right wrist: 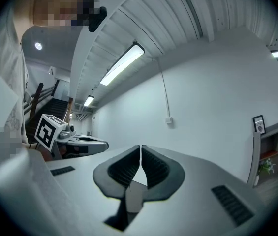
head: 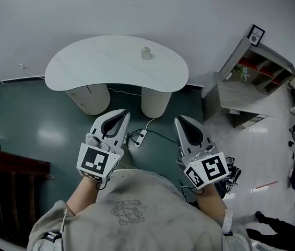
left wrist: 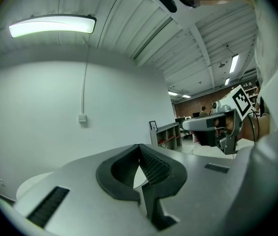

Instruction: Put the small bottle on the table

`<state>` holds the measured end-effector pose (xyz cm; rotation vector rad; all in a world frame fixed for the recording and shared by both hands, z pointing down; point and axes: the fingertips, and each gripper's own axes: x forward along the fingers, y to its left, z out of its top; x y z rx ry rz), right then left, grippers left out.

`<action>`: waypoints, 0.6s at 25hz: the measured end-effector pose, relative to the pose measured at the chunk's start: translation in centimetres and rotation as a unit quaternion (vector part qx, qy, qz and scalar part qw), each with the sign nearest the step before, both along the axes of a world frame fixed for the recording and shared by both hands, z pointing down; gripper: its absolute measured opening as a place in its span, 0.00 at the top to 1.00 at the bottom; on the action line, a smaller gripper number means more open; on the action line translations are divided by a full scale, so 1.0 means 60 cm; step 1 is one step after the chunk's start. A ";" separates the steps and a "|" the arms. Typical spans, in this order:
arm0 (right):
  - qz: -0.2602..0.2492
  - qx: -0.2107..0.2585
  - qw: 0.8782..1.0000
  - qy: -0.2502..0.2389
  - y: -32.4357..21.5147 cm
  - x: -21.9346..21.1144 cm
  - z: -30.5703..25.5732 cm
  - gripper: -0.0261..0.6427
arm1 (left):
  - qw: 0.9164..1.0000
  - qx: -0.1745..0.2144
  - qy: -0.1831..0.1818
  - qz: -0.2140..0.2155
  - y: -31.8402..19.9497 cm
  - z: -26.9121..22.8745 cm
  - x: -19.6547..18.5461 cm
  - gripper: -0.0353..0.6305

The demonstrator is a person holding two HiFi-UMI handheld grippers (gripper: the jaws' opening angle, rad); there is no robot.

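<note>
Small bottle stands upright on the white tabletop, well ahead of my left gripper and right gripper, neither clearly nearer, both with fingers pressed together on nothing.

Two tongs, one table, perhaps one bottle.

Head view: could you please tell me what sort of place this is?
Probably an office or lab workspace: a white curved table bearing a small bottle, a shelf unit by the wall, and a power strip on the glossy floor.
</note>
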<state>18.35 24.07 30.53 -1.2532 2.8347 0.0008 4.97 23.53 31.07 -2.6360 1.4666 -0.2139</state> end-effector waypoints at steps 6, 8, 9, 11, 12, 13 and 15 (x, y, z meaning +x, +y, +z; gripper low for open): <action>-0.005 -0.007 1.000 0.007 -0.060 -0.025 0.020 0.91 | 1.000 -0.009 0.004 -0.003 -0.057 0.018 -0.021 0.92; -0.005 -0.010 1.000 0.008 -0.080 -0.031 0.023 0.91 | 1.000 -0.010 0.005 -0.002 -0.078 0.018 -0.028 0.92; -0.004 -0.011 1.000 0.008 -0.089 -0.034 0.025 0.91 | 1.000 -0.010 0.005 -0.001 -0.088 0.018 -0.031 0.92; 0.001 -0.014 1.000 0.007 -0.108 -0.041 0.027 0.91 | 1.000 -0.013 0.006 0.002 -0.108 0.020 -0.039 0.92; 0.003 -0.015 1.000 0.006 -0.118 -0.046 0.029 0.91 | 1.000 -0.014 0.005 0.003 -0.120 0.021 -0.043 0.92; 0.006 -0.017 1.000 0.006 -0.128 -0.051 0.030 0.91 | 1.000 -0.015 0.004 0.006 -0.131 0.022 -0.048 0.92; 0.011 -0.020 1.000 0.008 -0.151 -0.061 0.032 0.91 | 1.000 -0.018 0.003 0.012 -0.155 0.025 -0.056 0.92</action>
